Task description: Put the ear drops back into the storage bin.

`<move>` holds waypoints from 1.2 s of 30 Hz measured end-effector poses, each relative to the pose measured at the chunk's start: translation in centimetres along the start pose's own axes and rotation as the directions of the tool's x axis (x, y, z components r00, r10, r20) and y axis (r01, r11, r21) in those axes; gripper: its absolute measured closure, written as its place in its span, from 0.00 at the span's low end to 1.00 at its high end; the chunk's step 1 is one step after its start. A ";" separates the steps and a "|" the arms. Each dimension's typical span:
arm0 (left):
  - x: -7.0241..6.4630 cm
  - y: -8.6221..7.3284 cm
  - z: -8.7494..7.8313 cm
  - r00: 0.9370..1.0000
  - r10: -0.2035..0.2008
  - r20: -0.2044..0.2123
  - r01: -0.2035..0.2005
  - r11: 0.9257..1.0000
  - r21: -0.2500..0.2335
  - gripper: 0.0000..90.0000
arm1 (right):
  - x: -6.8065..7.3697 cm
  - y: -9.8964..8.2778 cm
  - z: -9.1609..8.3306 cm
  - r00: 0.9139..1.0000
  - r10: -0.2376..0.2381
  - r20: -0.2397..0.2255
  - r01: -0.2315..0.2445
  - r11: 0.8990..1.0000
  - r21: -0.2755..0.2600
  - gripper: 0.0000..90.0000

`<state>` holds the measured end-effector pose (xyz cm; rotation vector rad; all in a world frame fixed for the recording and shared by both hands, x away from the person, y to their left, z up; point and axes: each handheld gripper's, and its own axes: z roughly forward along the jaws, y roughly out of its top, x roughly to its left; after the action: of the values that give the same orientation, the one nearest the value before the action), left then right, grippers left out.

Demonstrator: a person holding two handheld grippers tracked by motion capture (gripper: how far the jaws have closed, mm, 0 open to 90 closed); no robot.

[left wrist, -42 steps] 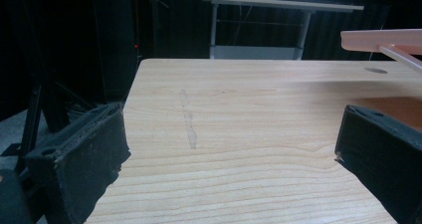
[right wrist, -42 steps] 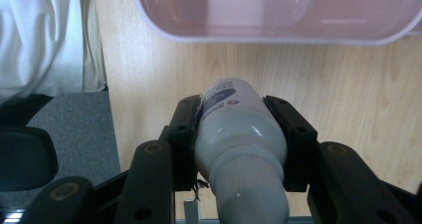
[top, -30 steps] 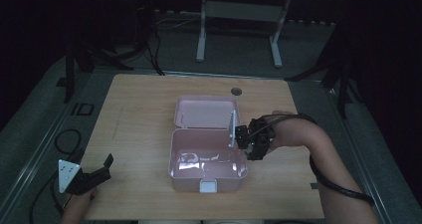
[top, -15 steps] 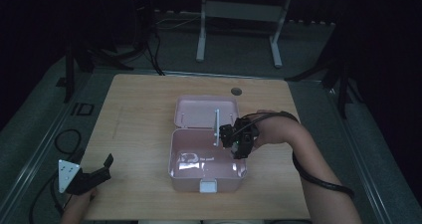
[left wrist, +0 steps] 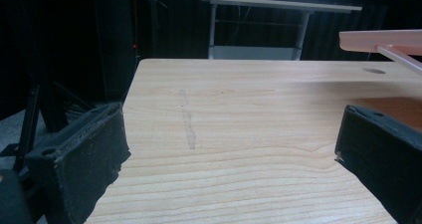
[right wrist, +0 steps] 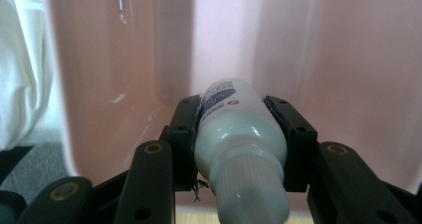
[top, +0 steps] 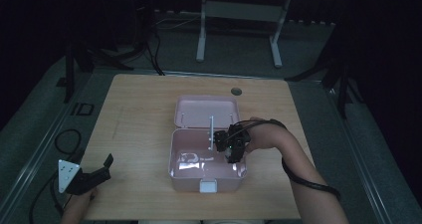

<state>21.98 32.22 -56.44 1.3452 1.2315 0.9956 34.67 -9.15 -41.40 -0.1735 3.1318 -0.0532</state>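
Observation:
An open pink box (top: pixel 175 154) sits mid-table, its lid (top: pixel 206 109) lying back. My right gripper (top: pixel 225 147) reaches down into the box from the right. It is shut on a white bottle (right wrist: pixel 234 129) with a ribbed cap, which is gripped across its body by both pads (right wrist: pixel 185 134) and points at the pink inner wall (right wrist: pixel 338 59). A thin pale rod (top: pixel 211 129) stands beside that gripper; what it is I cannot tell. My left gripper (top: pixel 102 169) rests at the table's front left corner, open, with bare wood between its jaws (left wrist: pixel 234 149).
A crumpled white item (top: pixel 189 159) lies in the box's left half and shows as white material (right wrist: pixel 20 64) beside the bottle. A round hole (top: pixel 236 91) marks the table's back right. Table edges drop to a dark floor with cables and stands.
The right gripper has carried the bottle leftward and down, from over the box's right rim into the box. The left gripper has stayed put.

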 end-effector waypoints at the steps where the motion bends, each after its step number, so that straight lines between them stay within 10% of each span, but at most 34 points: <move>1: 0.0 0.0 0.0 1.000 0.000 0.000 0.000 1.000 0.000 0.00 | -0.1 0.0 0.4 1.000 -0.001 -0.001 0.001 1.000 0.003 0.66; 36: 0.0 0.0 0.0 1.000 0.003 0.001 -0.003 1.000 0.003 0.00 | -0.4 1.8 7.7 0.999 0.016 -0.037 -0.011 0.992 0.122 0.66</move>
<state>21.99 32.21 -56.43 1.3496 1.2309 0.9958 34.93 -7.57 -49.15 -0.1519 3.1543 -0.2499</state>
